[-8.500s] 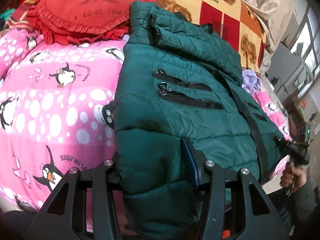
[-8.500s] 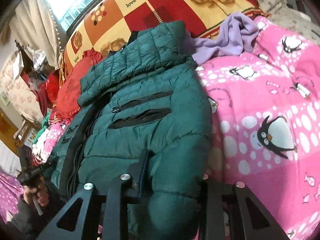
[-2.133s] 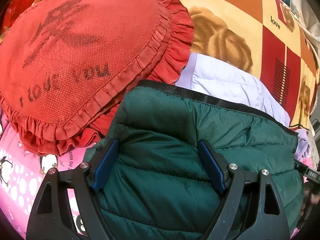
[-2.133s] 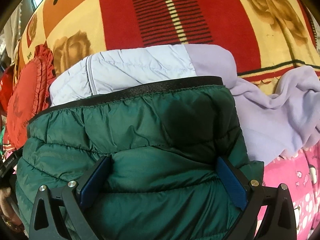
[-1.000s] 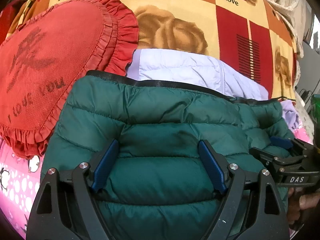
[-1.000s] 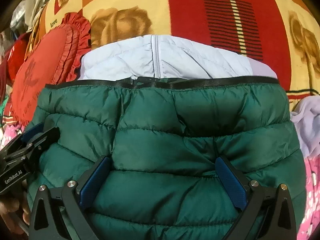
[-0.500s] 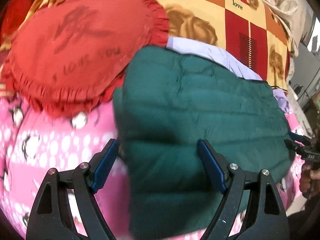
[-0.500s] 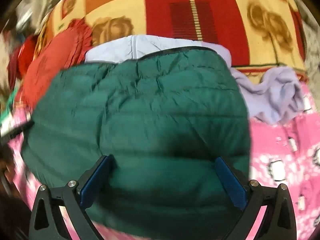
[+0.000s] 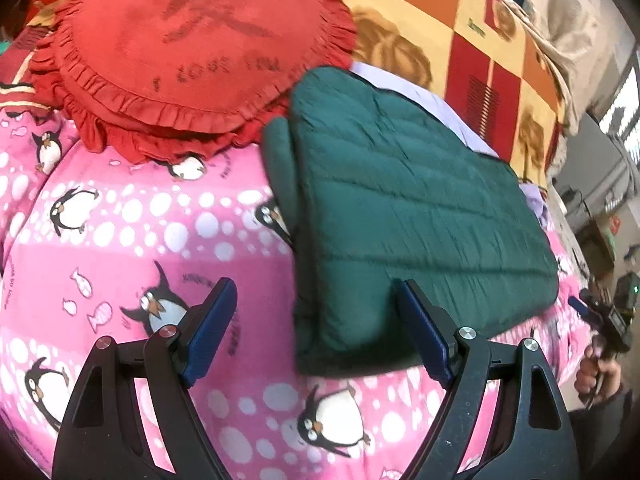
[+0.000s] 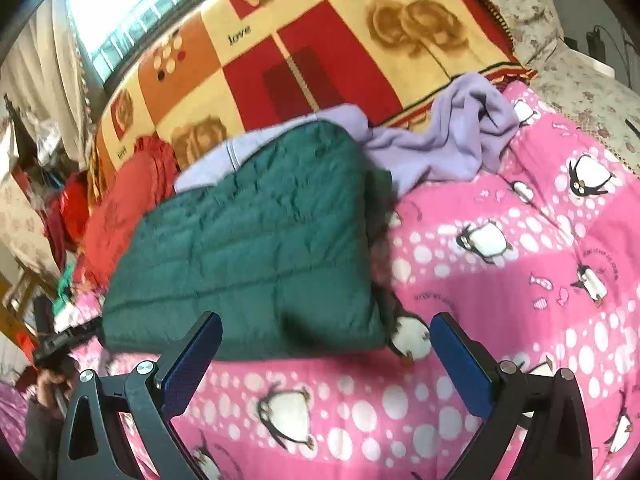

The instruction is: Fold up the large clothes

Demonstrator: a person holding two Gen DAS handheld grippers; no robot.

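Penguin-print pink bedspread (image 9: 132, 240) carries the folded green puffer jacket (image 9: 400, 208), which lies partly over a lilac garment (image 10: 440, 148) beside a red frilled cushion (image 9: 192, 52). Left gripper (image 9: 316, 332) and right gripper (image 10: 324, 356) both gape, empty.

The black two-finger left gripper with blue pads (image 9: 312, 330) is held wide open, pointed downward, with nothing pressed between its pads. The matching black right gripper with blue pads (image 10: 320, 354) is likewise spread wide and empty, angled downward. Each is gripped by a hand (image 9: 598, 372) seen at the frame edge, a dark sleeve (image 10: 38, 436) behind.
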